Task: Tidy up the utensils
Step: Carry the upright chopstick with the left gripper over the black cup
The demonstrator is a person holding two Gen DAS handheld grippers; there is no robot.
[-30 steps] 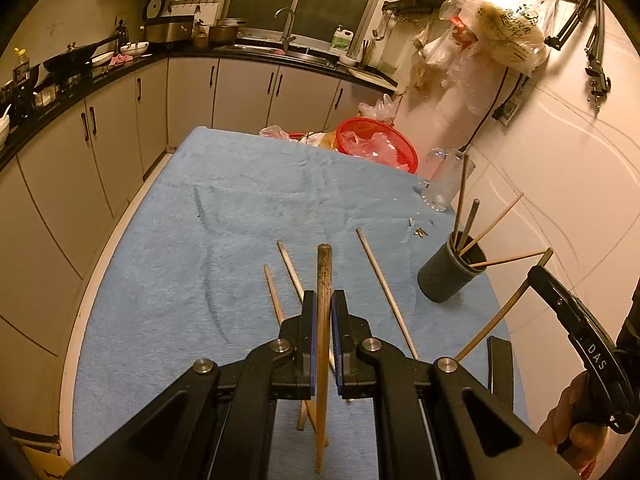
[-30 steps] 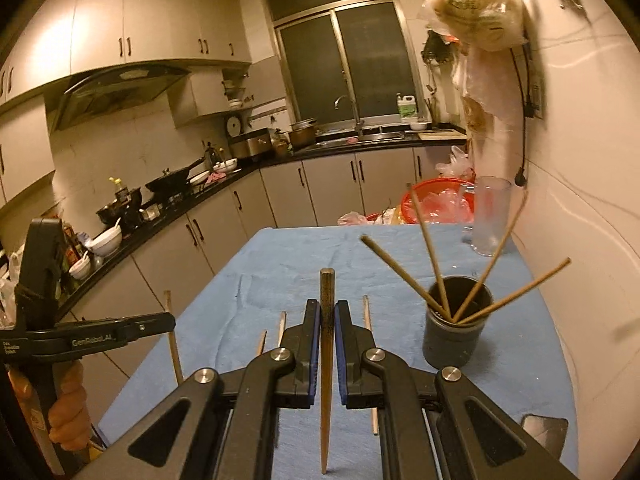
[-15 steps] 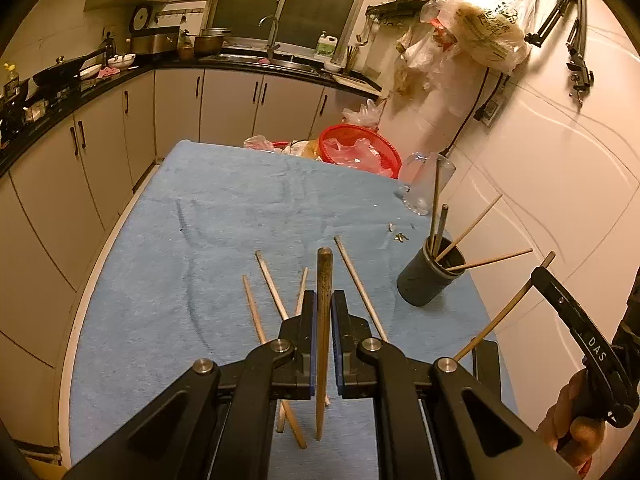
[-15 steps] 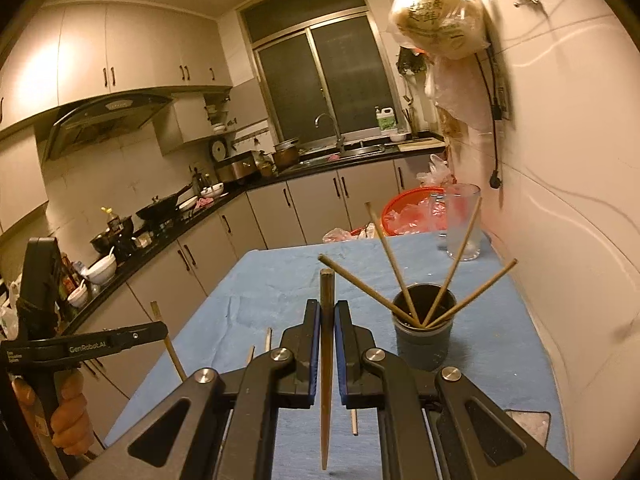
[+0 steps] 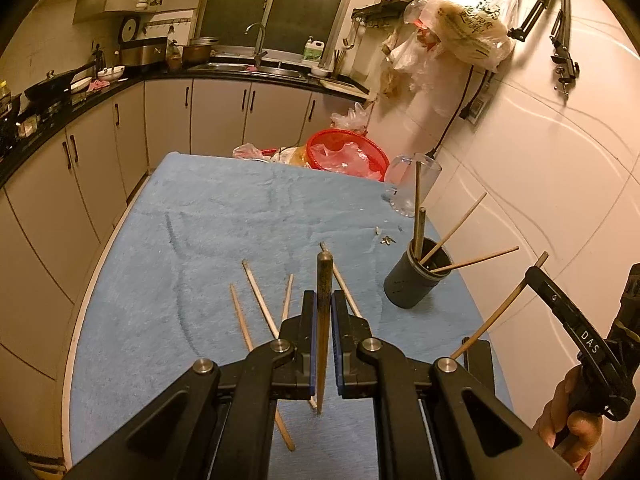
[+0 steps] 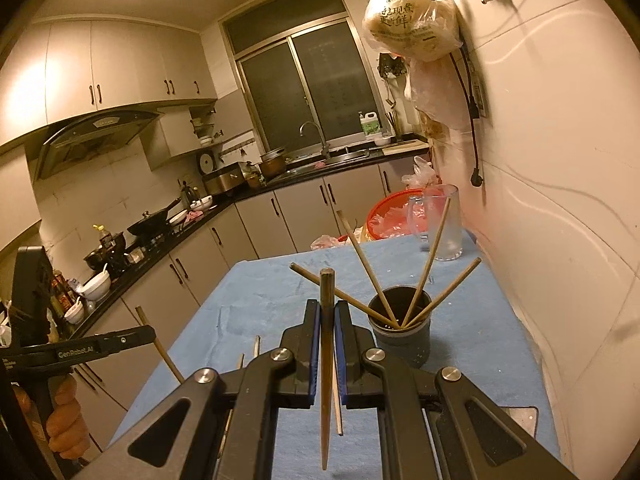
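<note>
In the left wrist view, the left tool [image 5: 323, 312] is clamped on a dark chopstick [image 5: 324, 320], which stands almost upright between the two blue pads, its thick end up and its thin tip hanging below the pads, above the blue cloth [image 5: 200, 240] that covers the table. On the cloth, under and ahead of the tool, several light chopsticks [image 5: 260, 304] lie loose, fanned out and close to each other. To the right of them a dark cup [image 5: 408, 284] stands upright on the cloth, with four chopsticks leaning out of it in different directions. Behind the cup there is a clear glass [image 5: 412, 188], and a red basket [image 5: 348, 154] is at the far end of the table. At the right edge the right tool [image 5: 536, 276] is seen from the side, held by a hand [image 5: 572, 428], with a light chopstick [image 5: 500, 308] slanting through its tip.

In the right wrist view, the right tool [image 6: 328, 320] is closed on its chopstick [image 6: 327, 360], upright, thin tip down. The cup [image 6: 402, 338] is just ahead and a little to the right, and the glass [image 6: 440, 224] is farther back near the wall. At the left edge the left tool [image 6: 148, 332] is closed on its chopstick [image 6: 160, 348], which sticks out slanted above and below the fingers.
</note>
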